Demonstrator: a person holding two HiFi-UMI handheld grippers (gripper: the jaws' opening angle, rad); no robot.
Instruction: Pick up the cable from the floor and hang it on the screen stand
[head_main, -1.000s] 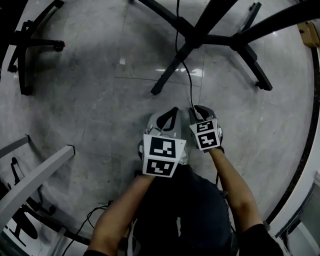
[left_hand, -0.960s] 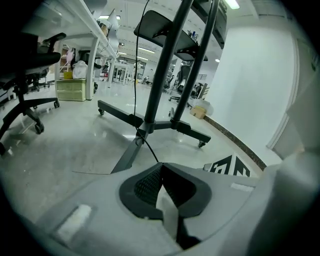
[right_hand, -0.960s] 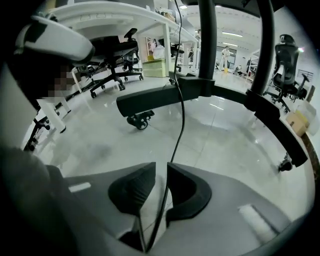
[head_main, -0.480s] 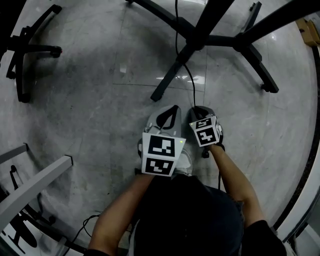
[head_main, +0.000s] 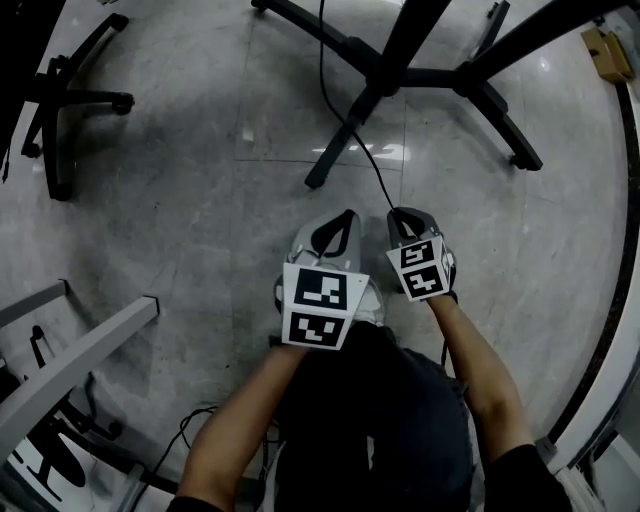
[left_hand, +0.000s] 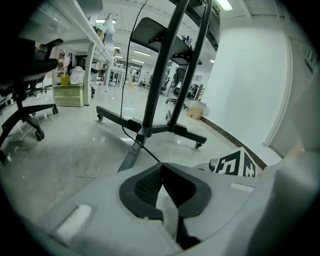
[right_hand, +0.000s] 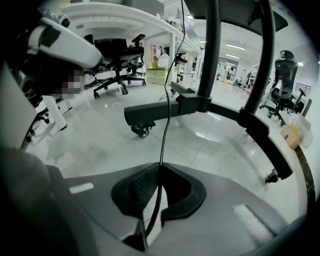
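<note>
Cable (head_main: 377, 180), thin and black, runs taut from the right gripper (head_main: 403, 216) up across the floor (head_main: 190, 210), past the black legs of the screen stand (head_main: 386, 76), and out of the top of the head view. The right gripper's jaws are clamped on it, the line passing straight between the pads. Just beside it, the left gripper (head_main: 342, 228) has its jaws pressed together with nothing between them. Both grippers are held low and level, close side by side, pointing forward at the stand base, with the person's forearms stretched out in front of the body.
</note>
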